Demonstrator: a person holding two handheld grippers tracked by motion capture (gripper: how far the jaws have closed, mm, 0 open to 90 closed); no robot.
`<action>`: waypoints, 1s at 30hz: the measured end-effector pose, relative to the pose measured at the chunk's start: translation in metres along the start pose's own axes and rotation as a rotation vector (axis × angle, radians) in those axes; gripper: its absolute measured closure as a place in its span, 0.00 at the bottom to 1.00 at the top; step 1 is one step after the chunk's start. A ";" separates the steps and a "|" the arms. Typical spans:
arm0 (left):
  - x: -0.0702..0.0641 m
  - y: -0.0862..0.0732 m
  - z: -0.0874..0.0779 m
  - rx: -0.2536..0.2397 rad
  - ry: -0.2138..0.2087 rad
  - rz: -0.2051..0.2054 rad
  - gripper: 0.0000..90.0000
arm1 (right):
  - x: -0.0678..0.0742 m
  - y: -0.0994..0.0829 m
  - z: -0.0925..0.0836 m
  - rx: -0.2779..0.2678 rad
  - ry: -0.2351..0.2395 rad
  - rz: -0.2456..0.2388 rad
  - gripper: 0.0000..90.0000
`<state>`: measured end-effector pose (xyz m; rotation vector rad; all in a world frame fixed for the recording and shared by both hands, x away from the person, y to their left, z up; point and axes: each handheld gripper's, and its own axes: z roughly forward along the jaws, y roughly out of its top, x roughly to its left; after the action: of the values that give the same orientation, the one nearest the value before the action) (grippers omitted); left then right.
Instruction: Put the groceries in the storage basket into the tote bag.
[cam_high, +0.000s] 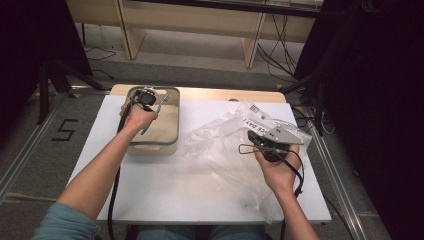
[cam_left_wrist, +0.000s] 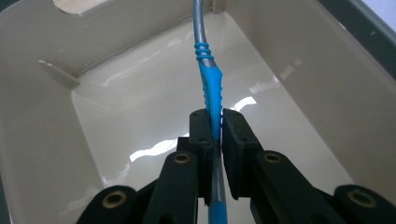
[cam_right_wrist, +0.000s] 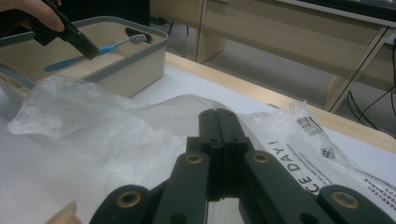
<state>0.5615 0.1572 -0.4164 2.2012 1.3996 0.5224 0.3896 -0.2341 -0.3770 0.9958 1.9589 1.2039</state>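
the left gripper (cam_high: 146, 100) holds a blue toothbrush (cam_high: 153, 116) over the beige bin (cam_high: 167, 135); right of the bin, the right gripper (cam_high: 256, 138) rests on a clear plastic bag (cam_high: 215, 140).

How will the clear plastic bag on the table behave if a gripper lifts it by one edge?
The plastic bag lies crumpled in soft folds, so it would probably sag and drape, not keep its shape. It looks thin and see-through, so likely very light. Its glossy film may slip between the right gripper's shut jaws.

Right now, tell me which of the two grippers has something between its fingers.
The left gripper, over the beige bin: it clamps a blue toothbrush. The right gripper, above the plastic bag, is shut on nothing.
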 end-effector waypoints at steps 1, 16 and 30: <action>0.000 0.000 -0.001 -0.002 -0.001 -0.001 0.92 | 0.000 0.000 0.000 0.000 0.000 -0.001 1.00; -0.005 0.002 -0.013 -0.041 -0.022 0.003 0.92 | 0.000 -0.001 0.001 -0.001 0.001 -0.001 1.00; -0.014 0.001 -0.031 -0.085 -0.043 0.031 0.92 | 0.001 -0.001 0.001 0.000 0.002 -0.002 1.00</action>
<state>0.5398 0.1501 -0.3910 2.1573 1.2991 0.5328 0.3899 -0.2330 -0.3782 0.9926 1.9608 1.2042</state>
